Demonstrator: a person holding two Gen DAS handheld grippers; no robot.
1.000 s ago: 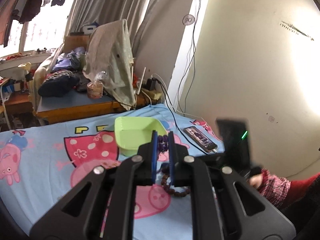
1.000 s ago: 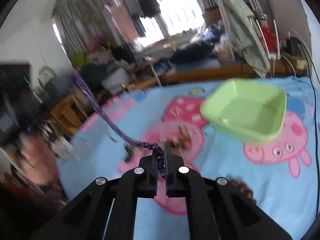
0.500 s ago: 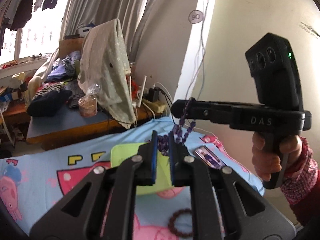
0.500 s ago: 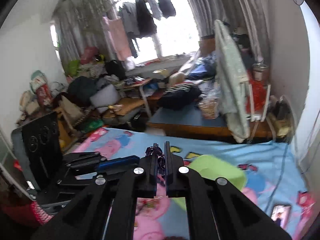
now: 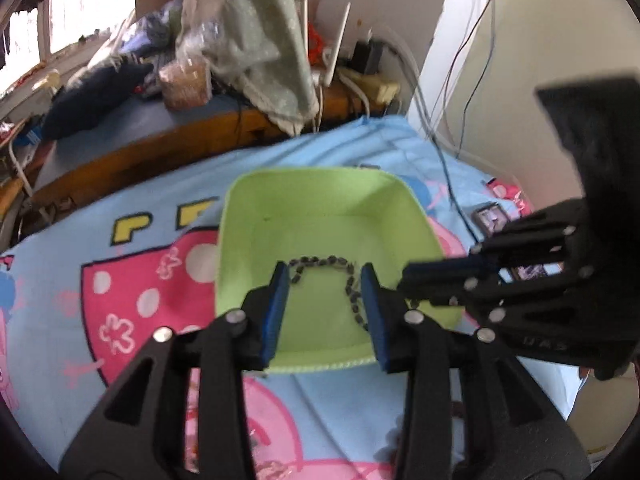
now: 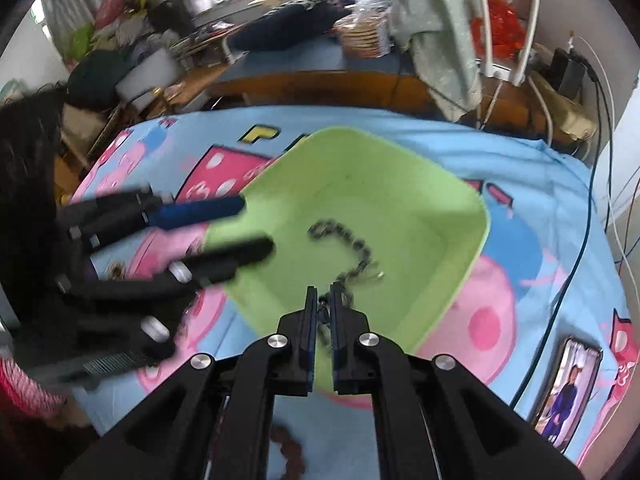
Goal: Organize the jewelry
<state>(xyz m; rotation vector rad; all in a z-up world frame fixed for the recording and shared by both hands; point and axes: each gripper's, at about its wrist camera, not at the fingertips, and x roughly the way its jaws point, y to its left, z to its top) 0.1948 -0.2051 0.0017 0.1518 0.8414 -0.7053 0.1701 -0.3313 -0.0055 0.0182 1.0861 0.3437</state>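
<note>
A light green tray (image 5: 320, 196) sits on the blue cartoon sheet. A dark beaded necklace (image 5: 320, 260) lies curled on the tray floor. My left gripper (image 5: 324, 270) hovers over the tray with its jaws opening. The beads show between its blue pads, which do not press on them. In the right wrist view, my right gripper (image 6: 324, 294) is shut on one end of the necklace (image 6: 348, 240) above the near edge of the tray (image 6: 400, 176). The left gripper's fingers (image 6: 200, 212) reach in from the left.
A phone (image 6: 568, 384) lies on the sheet at the right, with cables running past it. A brown bead bracelet (image 6: 290, 448) rests in front of the tray. A cluttered wooden desk (image 5: 168, 140) stands behind the bed, and a wall is at the right.
Both grippers came down from mid-air to the green tray. The left jaws opened and let go of the necklace, which now trails onto the tray floor. The right stays shut on it.
</note>
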